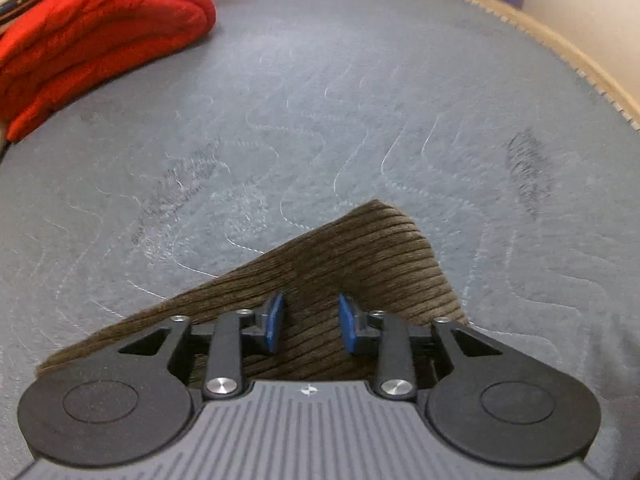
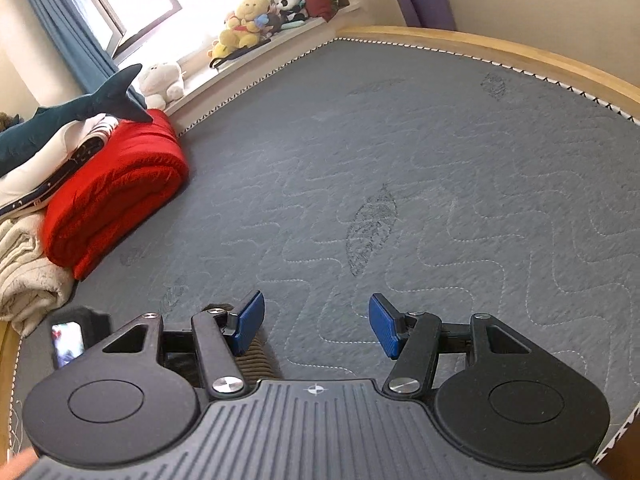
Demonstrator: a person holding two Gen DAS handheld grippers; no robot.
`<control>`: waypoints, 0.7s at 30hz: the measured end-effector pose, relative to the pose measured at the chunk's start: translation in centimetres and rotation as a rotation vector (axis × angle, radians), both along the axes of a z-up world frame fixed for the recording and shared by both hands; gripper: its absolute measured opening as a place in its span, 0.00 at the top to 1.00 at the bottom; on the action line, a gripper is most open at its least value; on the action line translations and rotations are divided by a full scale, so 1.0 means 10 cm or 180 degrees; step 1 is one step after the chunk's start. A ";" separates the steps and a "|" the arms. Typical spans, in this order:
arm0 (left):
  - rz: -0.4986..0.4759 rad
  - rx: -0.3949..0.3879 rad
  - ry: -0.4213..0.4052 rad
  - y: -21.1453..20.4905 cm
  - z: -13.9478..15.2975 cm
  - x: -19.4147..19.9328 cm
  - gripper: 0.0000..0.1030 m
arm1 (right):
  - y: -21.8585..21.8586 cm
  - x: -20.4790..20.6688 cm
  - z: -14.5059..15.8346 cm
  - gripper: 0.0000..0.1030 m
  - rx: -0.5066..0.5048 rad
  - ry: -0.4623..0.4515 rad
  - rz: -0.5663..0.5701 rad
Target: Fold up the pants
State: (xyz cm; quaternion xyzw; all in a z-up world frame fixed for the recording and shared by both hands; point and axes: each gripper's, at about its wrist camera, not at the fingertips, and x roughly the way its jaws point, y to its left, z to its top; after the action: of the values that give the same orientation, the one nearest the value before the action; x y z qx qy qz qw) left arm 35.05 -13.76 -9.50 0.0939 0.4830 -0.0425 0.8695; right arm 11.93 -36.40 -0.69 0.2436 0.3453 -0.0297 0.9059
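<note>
The brown ribbed corduroy pants [image 1: 320, 280] lie flat on the grey quilted mattress [image 1: 360, 100] of the bed, directly beneath the left tongs [image 1: 310, 322]. One corner of the cloth points away from the camera, and its straight edge runs down toward the lower left of the left wrist view. In the right wrist view only a narrow strip of the same corduroy [image 2: 256, 360] shows, under the inner blue pad.

The fabric looks soft and thick, heavier than thin cotton, with a ribbed face that should give the pads good purchase. It will likely drape and sag once lifted, so a hold at a corner or along a hem edge seems the best bet, not the middle of the panel.

The left tongs stand partly apart, blue pads clear of the cloth on either side, gripping nothing; the corduroy lies below the gap and is not pinched. The right tongs [image 2: 316, 330] gape wider over bare mattress and hold nothing.

Further out, a folded red blanket [image 2: 116, 192] sits at the mattress edge beside a cream throw [image 2: 28, 272], a plush shark [image 2: 72, 116] on top. Stuffed toys [image 2: 244, 20] line the window ledge, and a wooden bed frame [image 2: 520, 52] rims the far side.
</note>
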 end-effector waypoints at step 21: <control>0.0656 -0.0224 -0.0421 1.81 0.68 -2.73 0.21 | 1.03 -0.58 0.06 0.41 -0.0392 -0.0331 0.0802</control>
State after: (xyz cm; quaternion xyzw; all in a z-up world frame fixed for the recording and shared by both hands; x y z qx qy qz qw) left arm 7.71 4.33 -2.71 0.0157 0.4298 0.0364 0.9020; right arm 6.17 -26.06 -0.09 0.1435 0.3233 0.0758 0.9323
